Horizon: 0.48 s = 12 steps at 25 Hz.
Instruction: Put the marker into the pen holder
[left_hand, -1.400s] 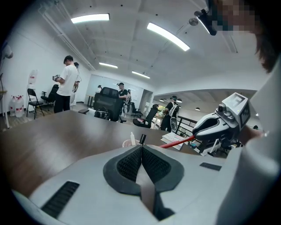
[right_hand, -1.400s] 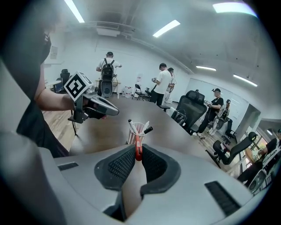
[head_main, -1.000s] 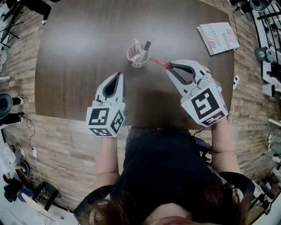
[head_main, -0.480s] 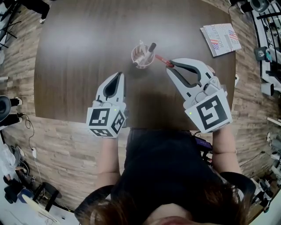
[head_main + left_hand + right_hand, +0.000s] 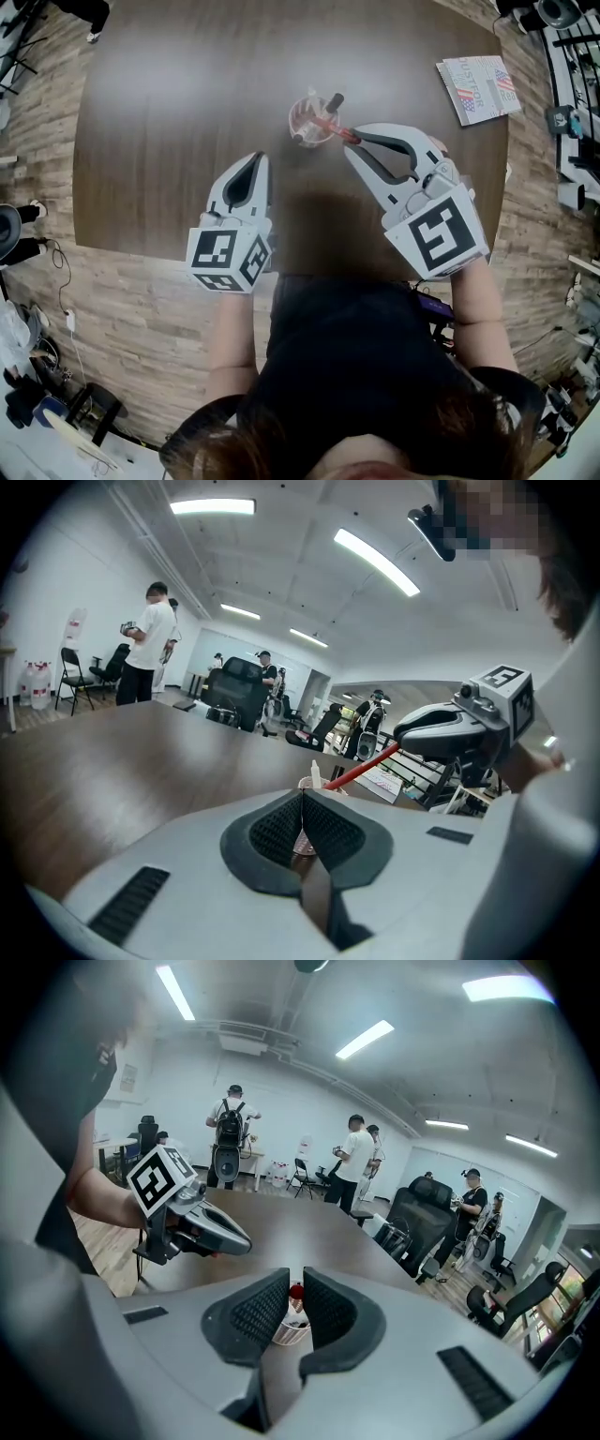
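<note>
The pen holder, a pale mesh cup with a few pens in it, stands on the dark table. My right gripper is shut on a red marker, which slants left so its far end lies over the holder's rim. In the right gripper view the marker's red end shows between the pads, with the holder just beyond. My left gripper rests shut and empty near the holder's lower left. From the left gripper view, the marker reaches down toward the holder.
A printed booklet lies at the table's far right corner. The table's near edge runs just under both grippers. Several people, office chairs and equipment stand in the room behind.
My right gripper has moved left toward the holder, bringing the marker's far end from beside the cup to over its rim. The left gripper has stayed put.
</note>
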### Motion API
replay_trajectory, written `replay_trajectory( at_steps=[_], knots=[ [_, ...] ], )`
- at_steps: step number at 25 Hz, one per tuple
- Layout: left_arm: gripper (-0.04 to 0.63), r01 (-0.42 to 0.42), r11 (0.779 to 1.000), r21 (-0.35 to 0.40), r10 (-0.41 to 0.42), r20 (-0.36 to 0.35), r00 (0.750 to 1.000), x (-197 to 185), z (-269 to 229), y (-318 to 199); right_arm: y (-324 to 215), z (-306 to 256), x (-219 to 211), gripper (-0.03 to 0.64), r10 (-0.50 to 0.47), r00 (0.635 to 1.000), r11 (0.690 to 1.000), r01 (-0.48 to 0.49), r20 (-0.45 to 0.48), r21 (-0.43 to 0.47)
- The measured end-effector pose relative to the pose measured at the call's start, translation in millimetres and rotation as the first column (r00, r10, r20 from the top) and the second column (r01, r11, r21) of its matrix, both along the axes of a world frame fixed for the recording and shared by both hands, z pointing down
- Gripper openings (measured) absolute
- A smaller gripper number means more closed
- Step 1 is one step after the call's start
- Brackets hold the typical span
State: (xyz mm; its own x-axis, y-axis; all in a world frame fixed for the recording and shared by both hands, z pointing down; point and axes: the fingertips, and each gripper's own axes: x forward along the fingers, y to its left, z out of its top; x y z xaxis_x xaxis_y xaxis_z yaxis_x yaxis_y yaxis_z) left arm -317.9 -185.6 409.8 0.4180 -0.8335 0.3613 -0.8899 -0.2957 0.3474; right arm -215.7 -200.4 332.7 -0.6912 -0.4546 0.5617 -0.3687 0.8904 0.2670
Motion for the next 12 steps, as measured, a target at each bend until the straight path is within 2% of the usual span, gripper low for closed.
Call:
replay_trajectory(
  at_steps=[5,12],
  knots=[
    [0.028,0.018,1.000,-0.012,-0.017,0.008,1.000,-5,2,4,-13,19,-15,0.063,-0.018,1.000,0.999,0.018,0.016,-0.033],
    [0.028,0.030,0.999,-0.019,-0.030,0.014,0.999,-6,6,7,-24,55,-24,0.063,-0.014,1.000,0.996,0.012,-0.014,-0.088]
  ],
)
